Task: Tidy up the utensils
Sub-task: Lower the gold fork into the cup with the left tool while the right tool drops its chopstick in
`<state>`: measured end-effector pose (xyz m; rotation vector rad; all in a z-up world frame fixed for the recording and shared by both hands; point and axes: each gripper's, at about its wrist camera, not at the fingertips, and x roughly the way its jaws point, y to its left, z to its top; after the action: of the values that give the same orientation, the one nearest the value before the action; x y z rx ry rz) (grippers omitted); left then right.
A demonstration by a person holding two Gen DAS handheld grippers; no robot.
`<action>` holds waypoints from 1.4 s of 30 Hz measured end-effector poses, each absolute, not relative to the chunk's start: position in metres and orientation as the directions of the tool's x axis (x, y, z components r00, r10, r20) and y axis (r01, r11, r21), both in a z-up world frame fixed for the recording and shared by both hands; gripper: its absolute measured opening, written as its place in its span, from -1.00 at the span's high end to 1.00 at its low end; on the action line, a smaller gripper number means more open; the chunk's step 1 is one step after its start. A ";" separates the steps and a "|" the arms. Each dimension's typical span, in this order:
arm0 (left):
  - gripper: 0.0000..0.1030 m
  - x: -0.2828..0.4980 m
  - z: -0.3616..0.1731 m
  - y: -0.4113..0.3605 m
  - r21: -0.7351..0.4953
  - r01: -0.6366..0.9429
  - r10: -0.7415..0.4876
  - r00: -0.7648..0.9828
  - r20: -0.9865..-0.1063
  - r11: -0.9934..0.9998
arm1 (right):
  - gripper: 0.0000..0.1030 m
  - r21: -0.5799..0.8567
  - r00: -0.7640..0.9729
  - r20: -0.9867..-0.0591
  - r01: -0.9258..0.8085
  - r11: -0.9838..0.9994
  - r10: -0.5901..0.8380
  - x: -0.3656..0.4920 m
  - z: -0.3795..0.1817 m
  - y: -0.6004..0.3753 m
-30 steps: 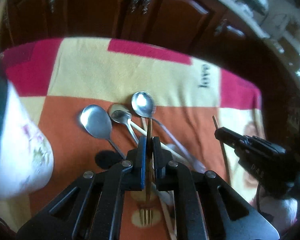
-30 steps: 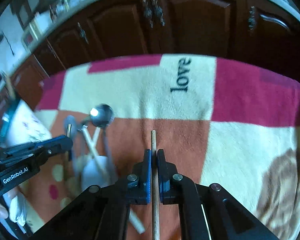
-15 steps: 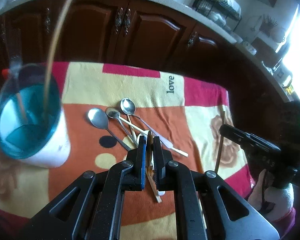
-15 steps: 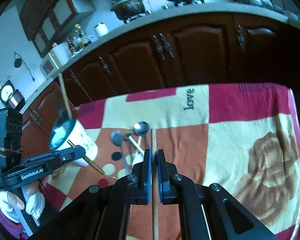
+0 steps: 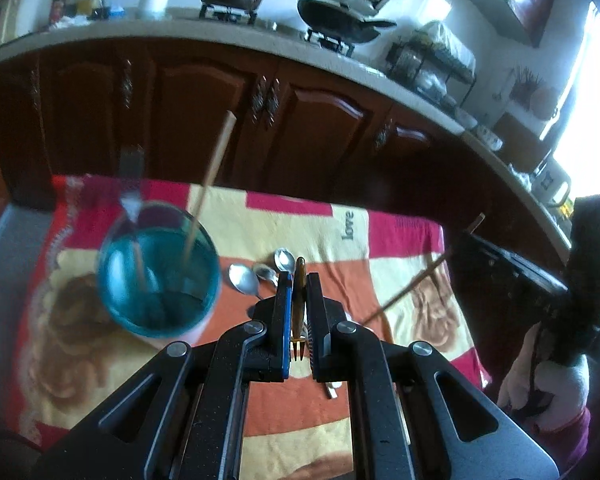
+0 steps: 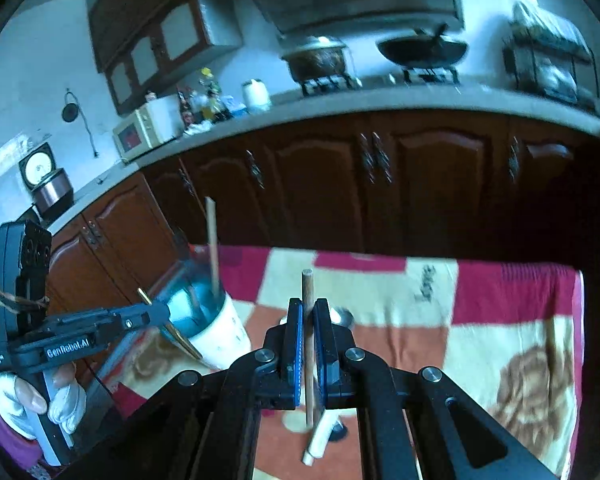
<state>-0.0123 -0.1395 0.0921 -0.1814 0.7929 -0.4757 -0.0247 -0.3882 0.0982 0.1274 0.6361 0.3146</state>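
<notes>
Grippers both clenched, left gripper (image 5: 299, 312) on gold fork (image 5: 299, 292), right gripper (image 6: 307, 344) on wooden chopstick (image 6: 307, 320), raised for dropping into blue-lined cup (image 5: 156, 280) near blanket's (image 5: 300, 412) left edge.

Three spoons (image 5: 244, 278); one cup (image 5: 158, 276); one fork (image 5: 299, 300); two tools (image 5: 298, 312)

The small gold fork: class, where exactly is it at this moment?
In the left wrist view the fork is clamped between the left gripper fingers, tines toward the camera, right of the blue-lined cup, above the spoons.
</notes>
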 end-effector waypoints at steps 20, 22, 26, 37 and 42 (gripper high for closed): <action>0.90 0.027 0.118 -0.044 -0.259 0.168 -0.295 0.740 -0.604 0.951 | 0.90 0.106 0.771 -0.470 -0.435 0.894 0.431 0.030 0.181 -0.245; 0.90 0.031 0.111 -0.041 -0.257 0.156 -0.286 0.737 -0.612 0.954 | 0.90 0.108 0.765 -0.477 -0.438 0.893 0.433 0.036 0.175 -0.239; 0.90 0.041 0.094 -0.038 -0.245 0.124 -0.255 0.731 -0.633 0.962 | 0.90 0.120 0.750 -0.500 -0.435 0.892 0.433 0.052 0.157 -0.228; 0.90 0.063 0.054 -0.041 -0.236 0.082 -0.227 0.682 -0.695 0.968 | 0.90 0.199 0.677 -0.595 -0.398 0.895 0.433 0.090 0.101 -0.238; 0.90 0.070 0.042 -0.044 -0.227 0.075 -0.218 0.663 -0.716 0.971 | 0.90 0.221 0.647 -0.633 -0.376 0.900 0.425 0.105 0.077 -0.242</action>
<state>0.0700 -0.0442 0.0419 -0.1842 0.8313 -0.1667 0.1054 -0.2424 0.0770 0.0719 0.7385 0.4559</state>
